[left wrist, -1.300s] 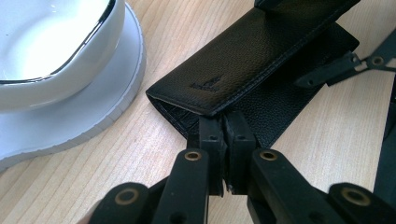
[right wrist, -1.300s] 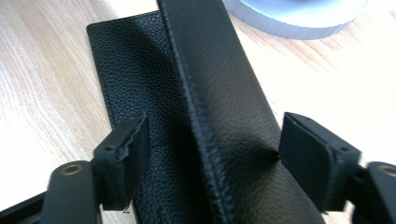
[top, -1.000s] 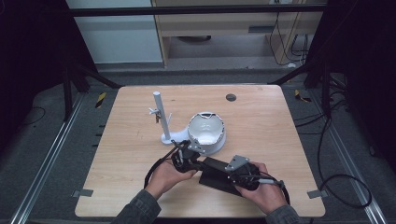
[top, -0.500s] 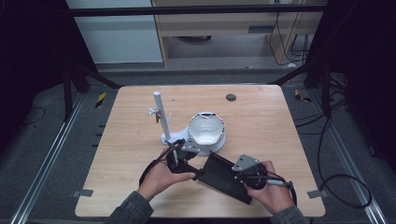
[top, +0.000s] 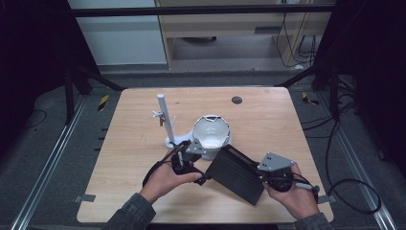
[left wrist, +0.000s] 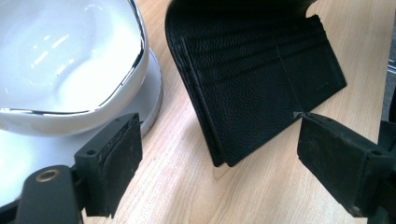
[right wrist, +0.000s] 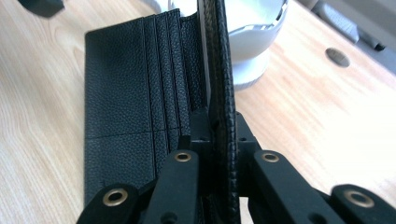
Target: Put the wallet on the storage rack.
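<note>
A long black leather wallet (top: 236,172) lies folded open on the wooden table (top: 268,124), card slots showing (left wrist: 261,88). My right gripper (top: 261,178) is shut on its raised upper flap (right wrist: 218,70), holding that flap on edge above the lower half (right wrist: 135,93). My left gripper (top: 203,166) sits at the wallet's left end. Its jaws have just been opening and now stand wide apart (left wrist: 215,158). The wallet's fold lies ahead of the gap and the pads (left wrist: 122,163) do not press on it.
A white bowl (top: 211,134) on a round base stands just behind the wallet, close to the left gripper. A white post on a stand (top: 163,115) rises to its left. A small dark disc (top: 236,100) is set in the tabletop farther back.
The left gripper's jaws opened and let go of the wallet. The right gripper moved right and up with the flap, swinging the wallet open.
</note>
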Action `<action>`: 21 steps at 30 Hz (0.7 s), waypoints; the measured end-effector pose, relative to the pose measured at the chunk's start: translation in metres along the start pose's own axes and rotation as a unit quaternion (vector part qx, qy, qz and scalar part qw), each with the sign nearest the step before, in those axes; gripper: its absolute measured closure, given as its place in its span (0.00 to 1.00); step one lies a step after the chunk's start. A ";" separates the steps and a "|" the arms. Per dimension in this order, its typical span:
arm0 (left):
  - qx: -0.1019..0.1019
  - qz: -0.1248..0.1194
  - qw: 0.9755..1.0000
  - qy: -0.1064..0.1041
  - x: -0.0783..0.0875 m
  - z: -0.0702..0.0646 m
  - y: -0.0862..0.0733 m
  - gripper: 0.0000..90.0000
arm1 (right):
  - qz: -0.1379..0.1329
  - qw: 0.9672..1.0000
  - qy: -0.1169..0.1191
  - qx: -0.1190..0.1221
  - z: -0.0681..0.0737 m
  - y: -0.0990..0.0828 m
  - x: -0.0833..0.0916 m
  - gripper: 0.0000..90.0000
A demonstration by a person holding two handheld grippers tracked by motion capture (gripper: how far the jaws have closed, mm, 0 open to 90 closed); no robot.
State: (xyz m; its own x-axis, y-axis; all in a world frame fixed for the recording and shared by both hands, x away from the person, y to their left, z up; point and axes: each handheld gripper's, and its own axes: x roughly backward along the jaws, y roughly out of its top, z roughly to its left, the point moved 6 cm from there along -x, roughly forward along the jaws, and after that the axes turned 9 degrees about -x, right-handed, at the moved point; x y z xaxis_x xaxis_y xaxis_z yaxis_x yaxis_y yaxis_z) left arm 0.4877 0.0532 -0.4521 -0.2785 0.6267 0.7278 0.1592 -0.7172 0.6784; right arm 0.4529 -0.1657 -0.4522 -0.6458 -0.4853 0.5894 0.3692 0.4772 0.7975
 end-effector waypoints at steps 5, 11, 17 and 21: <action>-0.001 -0.004 1.000 0.005 0.004 0.001 0.003 0.15 | -0.022 1.000 0.001 0.001 -0.003 0.007 0.008 0.94; 0.001 -0.012 1.000 0.007 0.013 0.007 0.009 0.14 | -0.050 0.999 -0.001 0.004 -0.007 0.021 0.018 0.94; 0.001 -0.014 1.000 0.009 0.016 0.010 0.010 0.14 | -0.063 0.998 -0.002 0.005 -0.011 0.028 0.024 0.94; 0.000 -0.015 1.000 0.009 0.016 0.010 0.011 0.14 | -0.068 0.998 -0.001 0.006 -0.011 0.030 0.026 0.94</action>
State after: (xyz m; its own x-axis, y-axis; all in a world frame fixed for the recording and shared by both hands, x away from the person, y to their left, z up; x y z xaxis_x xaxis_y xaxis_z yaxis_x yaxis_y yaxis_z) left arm 0.4944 0.0586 -0.4321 -0.3011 0.6426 0.7045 0.1498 -0.6978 0.7005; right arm 0.4549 -0.1719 -0.4114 -0.6901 -0.5451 0.4761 0.2704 0.4160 0.8682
